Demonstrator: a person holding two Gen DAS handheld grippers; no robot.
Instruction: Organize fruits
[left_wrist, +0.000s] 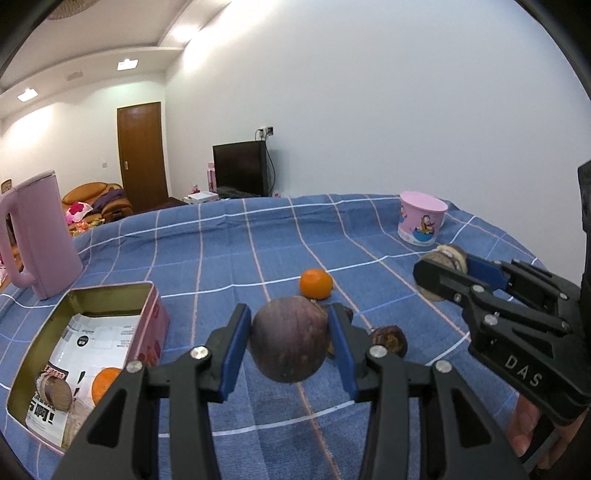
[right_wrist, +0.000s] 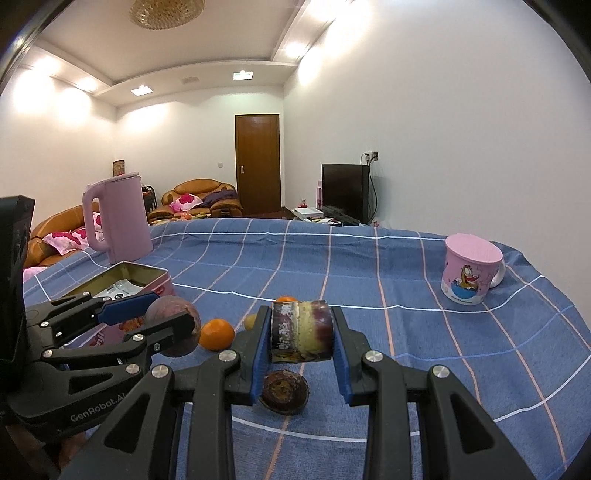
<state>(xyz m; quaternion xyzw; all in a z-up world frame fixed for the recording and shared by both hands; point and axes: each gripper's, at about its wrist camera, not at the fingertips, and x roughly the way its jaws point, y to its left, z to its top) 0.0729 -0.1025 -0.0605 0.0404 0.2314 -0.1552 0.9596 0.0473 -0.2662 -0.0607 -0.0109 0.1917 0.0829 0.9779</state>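
My left gripper (left_wrist: 290, 345) clamps a round purple fruit (left_wrist: 290, 339) between its blue pads, lifted clear of the cloth (left_wrist: 221, 251). My right gripper (right_wrist: 301, 332) is closed on a short cut chunk (right_wrist: 300, 330), purple-skinned with a pale middle, also off the cloth. In the left view the right gripper (left_wrist: 441, 271) hangs to the right, well apart from mine.

The tin (left_wrist: 22, 387) sits at the left, touching nothing I hold; its near right wall stands just beside my left finger. Inside it lie printed paper, an orange piece (left_wrist: 103, 382) and another cut chunk (left_wrist: 55, 391). Room remains in the tin's far half.

On the cloth ahead, an orange (left_wrist: 316, 283) lies just beyond the purple fruit. A dark half-shell (right_wrist: 284, 393) sits beneath the right gripper, cut side up, and a small yellow fruit (right_wrist: 250, 321) rests near the orange (right_wrist: 217, 334).

The kettle (left_wrist: 40, 236) stands behind the tin near the left edge. The mug (right_wrist: 471, 271) stands far right, close to the cloth's edge. Between them the middle cloth lies open.
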